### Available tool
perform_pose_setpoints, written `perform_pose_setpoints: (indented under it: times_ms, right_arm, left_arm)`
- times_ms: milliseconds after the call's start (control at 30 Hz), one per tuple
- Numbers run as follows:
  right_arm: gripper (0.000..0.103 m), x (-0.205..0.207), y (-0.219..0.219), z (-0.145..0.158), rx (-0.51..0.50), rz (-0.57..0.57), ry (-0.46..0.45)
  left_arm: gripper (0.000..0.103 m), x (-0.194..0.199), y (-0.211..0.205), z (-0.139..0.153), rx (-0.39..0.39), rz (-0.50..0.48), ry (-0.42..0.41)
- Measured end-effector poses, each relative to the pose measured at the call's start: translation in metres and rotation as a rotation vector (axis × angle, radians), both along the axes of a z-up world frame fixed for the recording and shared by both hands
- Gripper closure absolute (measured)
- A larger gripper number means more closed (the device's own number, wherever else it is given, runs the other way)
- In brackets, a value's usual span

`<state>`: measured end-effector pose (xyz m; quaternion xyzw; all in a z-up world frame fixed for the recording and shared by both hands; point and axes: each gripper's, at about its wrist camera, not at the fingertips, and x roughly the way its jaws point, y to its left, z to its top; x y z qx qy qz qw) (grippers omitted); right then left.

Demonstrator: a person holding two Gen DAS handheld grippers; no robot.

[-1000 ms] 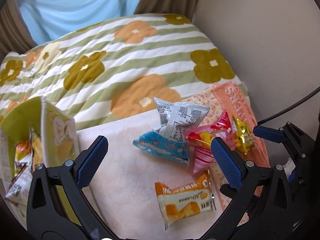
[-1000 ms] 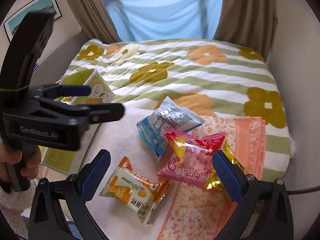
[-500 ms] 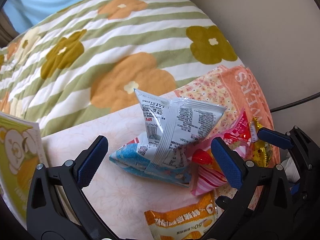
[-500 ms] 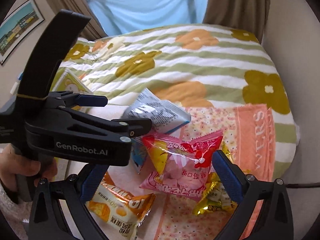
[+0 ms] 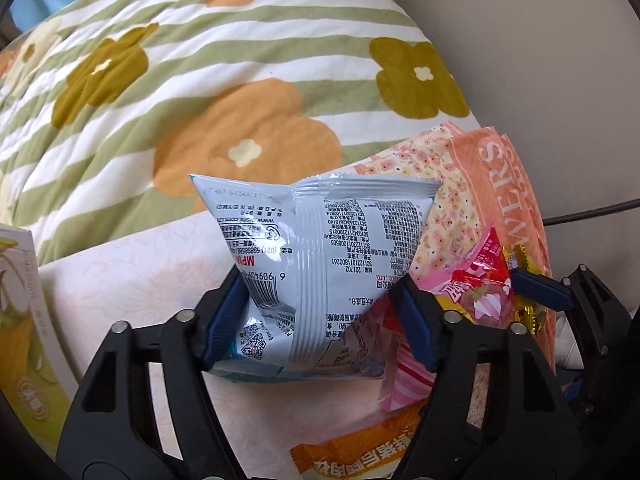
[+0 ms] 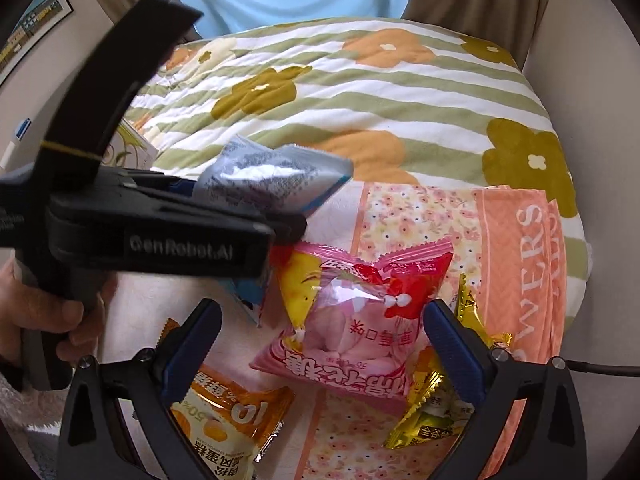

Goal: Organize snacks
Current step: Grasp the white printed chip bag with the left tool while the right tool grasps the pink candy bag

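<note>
Left gripper (image 5: 320,320): its jaws are closing on the pale blue snack bag (image 5: 324,264); the blue pads press both lower sides of the bag, which bulges between them.
Pale blue snack bag: printed back side facing the left wrist camera, standing up above the cream cloth (image 5: 132,284) on the bed, top seam toward the quilt.
Right gripper (image 6: 320,344): jaws spread wide, hanging over the pink candy bag (image 6: 352,320); the pads do not touch it.
Pink candy bag: just right of the pale blue snack bag, lying partly on the orange floral towel (image 6: 516,256).
Gold wrapped sweets (image 6: 436,408): right of the pink candy bag, partly under its edge.
Orange snack packet (image 6: 228,428): on the cream cloth, nearer the camera than the pale blue snack bag.
Green box (image 5: 24,320): left of the pale blue snack bag, at the picture's edge.
Quilt (image 5: 192,80): striped with flowers, beyond the pale blue snack bag.
Hand (image 6: 44,316): holds the left gripper's handle, seen from the right wrist.
</note>
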<state>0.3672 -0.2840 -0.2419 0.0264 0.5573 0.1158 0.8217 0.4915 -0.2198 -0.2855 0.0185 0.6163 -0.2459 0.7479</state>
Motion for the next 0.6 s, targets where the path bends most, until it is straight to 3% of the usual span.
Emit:
perform_pose_setpoints:
  times_ms: [133, 300, 433, 600]
  right_arm:
    - [0.003, 0.003, 0.002, -0.003, -0.003, -0.017, 0.009]
    - [0.003, 0.010, 0.008, -0.009, -0.014, -0.033, 0.030]
    - [0.019, 0.014, 0.017, -0.022, -0.032, -0.020, 0.073]
    - [0.025, 0.020, 0.025, -0.031, -0.016, -0.005, 0.092]
  left_arm:
    - [0.040, -0.003, 0.012, 0.004, 0.062, 0.019, -0.027]
    - [0.040, -0.006, 0.042, 0.013, 0.064, 0.108, -0.033]
    - [0.040, -0.011, 0.056, 0.020, 0.077, 0.139, -0.049]
    - [0.040, -0.016, 0.067, 0.021, 0.084, 0.163, -0.052]
